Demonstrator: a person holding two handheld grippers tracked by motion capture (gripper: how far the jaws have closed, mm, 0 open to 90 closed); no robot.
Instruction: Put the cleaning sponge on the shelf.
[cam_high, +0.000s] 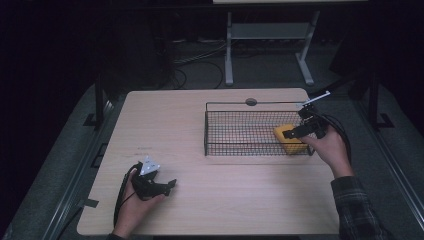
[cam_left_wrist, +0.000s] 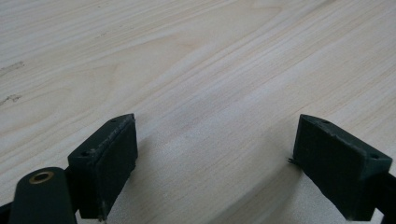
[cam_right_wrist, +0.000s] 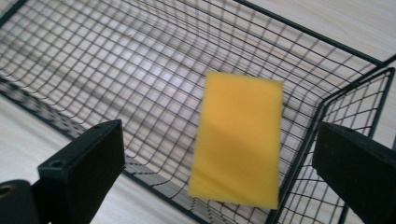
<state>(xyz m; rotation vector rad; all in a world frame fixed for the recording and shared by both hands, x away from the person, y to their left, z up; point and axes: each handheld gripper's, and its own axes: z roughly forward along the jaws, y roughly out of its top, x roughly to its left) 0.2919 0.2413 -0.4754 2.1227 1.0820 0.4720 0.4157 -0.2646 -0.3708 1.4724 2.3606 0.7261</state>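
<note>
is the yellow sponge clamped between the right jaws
No, the yellow sponge lies loose in the wire basket, both jaws clear of it.

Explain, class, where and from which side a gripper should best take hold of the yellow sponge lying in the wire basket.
Probably from straight above. The yellow sponge lies flat in the wire basket, close to its right end wall, so the mesh blocks any sideways approach. Grip it across its two long edges, the narrower span, near the middle. The right gripper hangs open above it.

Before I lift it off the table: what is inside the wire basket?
One yellow sponge lies in the wire basket, at its right end, below the open right tongs. The mesh elsewhere looks bare; anything under the sponge is covered.
</note>
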